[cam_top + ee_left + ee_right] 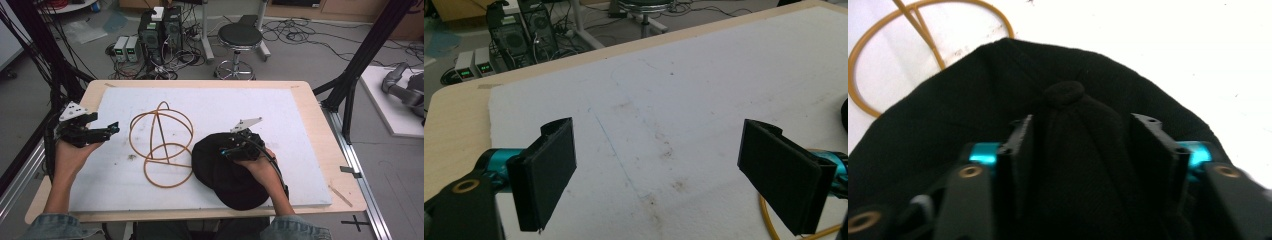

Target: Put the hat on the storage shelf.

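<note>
A black cap point(235, 186) lies on the white foam board point(280, 115), right of centre. My right gripper point(226, 150) comes down on its crown; in the right gripper view point(1080, 125) the two pads squeeze a raised fold of fabric just below the top button point(1064, 92). An orange wire frame point(168, 186) of joined rings rests left of the cap, partly seen beyond it point(918, 27). My left gripper point(112, 128) hovers at the board's left edge, pointing right, open point(656, 165) with nothing between its pads; a piece of the wire point(766, 220) shows beside its right jaw.
The board covers most of a wooden table point(320, 130). Black frame posts stand at both sides. On the floor beyond are a round stool point(240, 37), electronics boxes point(160, 30) and many cables. The board's far half is bare.
</note>
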